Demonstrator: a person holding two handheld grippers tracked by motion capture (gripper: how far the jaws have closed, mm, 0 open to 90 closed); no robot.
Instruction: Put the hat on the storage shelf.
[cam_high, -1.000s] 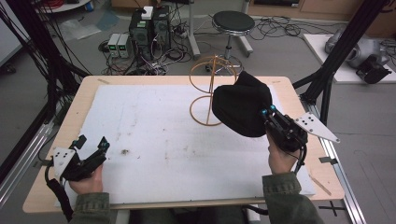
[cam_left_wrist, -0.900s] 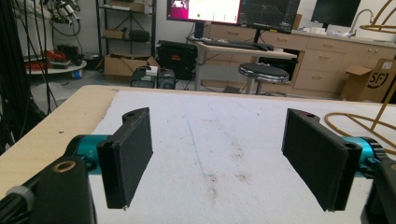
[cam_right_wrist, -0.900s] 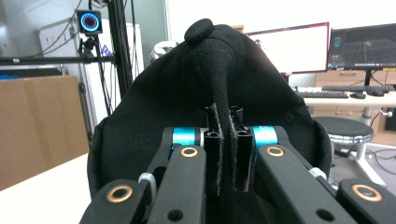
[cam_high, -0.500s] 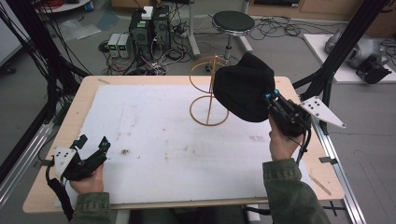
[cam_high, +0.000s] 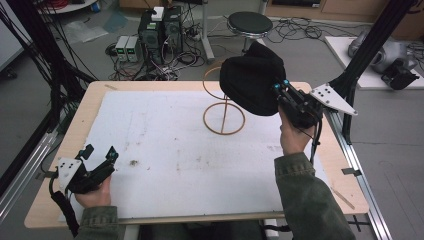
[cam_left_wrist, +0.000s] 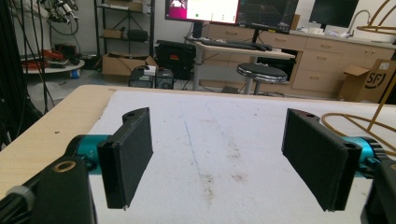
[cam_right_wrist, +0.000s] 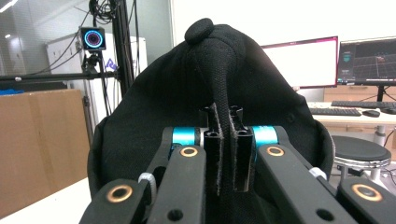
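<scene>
High view: soft black fabric cap (cam_high: 250, 85) is held aloft beside the thin golden wire stand (cam_high: 223, 107)
Right gripper (cam_high: 281, 90): clamped on cap's fold
Left gripper (cam_high: 100, 155): spread, empty
Step judged: cap carried toward stand; lowering onto its top ring is called for

Wooden table (cam_high: 95, 107) carries a stained white mat (cam_high: 165, 135); a gold wire stand (cam_high: 223, 117) rests far right.

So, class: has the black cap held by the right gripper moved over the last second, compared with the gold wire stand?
Yes. In the high view the black cap, clamped in the right gripper, has gone up and toward the table's far edge, now covering the top of the gold wire stand, which hasn't moved.
</scene>
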